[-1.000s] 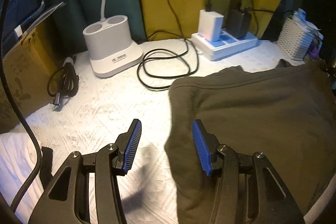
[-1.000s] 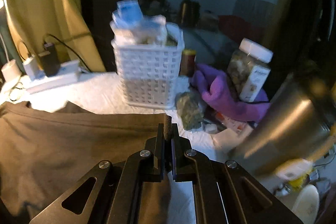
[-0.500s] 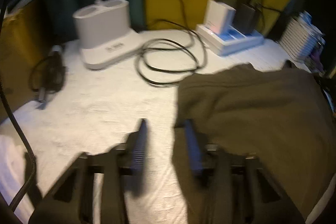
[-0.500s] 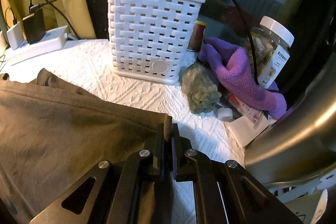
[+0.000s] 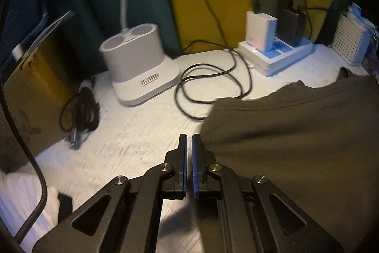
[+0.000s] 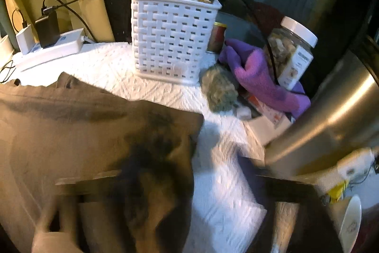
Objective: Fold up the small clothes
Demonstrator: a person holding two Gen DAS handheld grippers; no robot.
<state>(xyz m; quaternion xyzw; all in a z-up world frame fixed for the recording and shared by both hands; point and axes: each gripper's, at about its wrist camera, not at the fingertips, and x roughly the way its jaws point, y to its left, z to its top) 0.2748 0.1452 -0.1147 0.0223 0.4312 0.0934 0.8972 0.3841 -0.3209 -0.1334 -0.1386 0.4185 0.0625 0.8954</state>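
A dark olive garment (image 5: 296, 134) lies flat on the white textured table cover, filling the right half of the left wrist view. My left gripper (image 5: 189, 136) is shut, its blue pads almost touching with nothing between them, and the garment's left edge lies just right of its right finger. In the right wrist view the same garment (image 6: 71, 129) covers the left half, with its corner lying loose on the cover. My right gripper (image 6: 186, 179) is a motion blur; its jaws are opening wide over that corner and no pad presses on the cloth.
At the back stand a white lamp base (image 5: 139, 68), a loose black cable (image 5: 213, 82) and a power strip with chargers (image 5: 274, 56). A cardboard box (image 5: 28, 91) stands left. On the right crowd a white basket (image 6: 173, 39), a purple cloth (image 6: 255, 77), a jar (image 6: 293, 53) and a steel vessel (image 6: 331, 120).
The left gripper's jaws closed from wide apart to shut beside the garment's edge. The right gripper, which pinched the garment's corner, let it go and spread its jaws.
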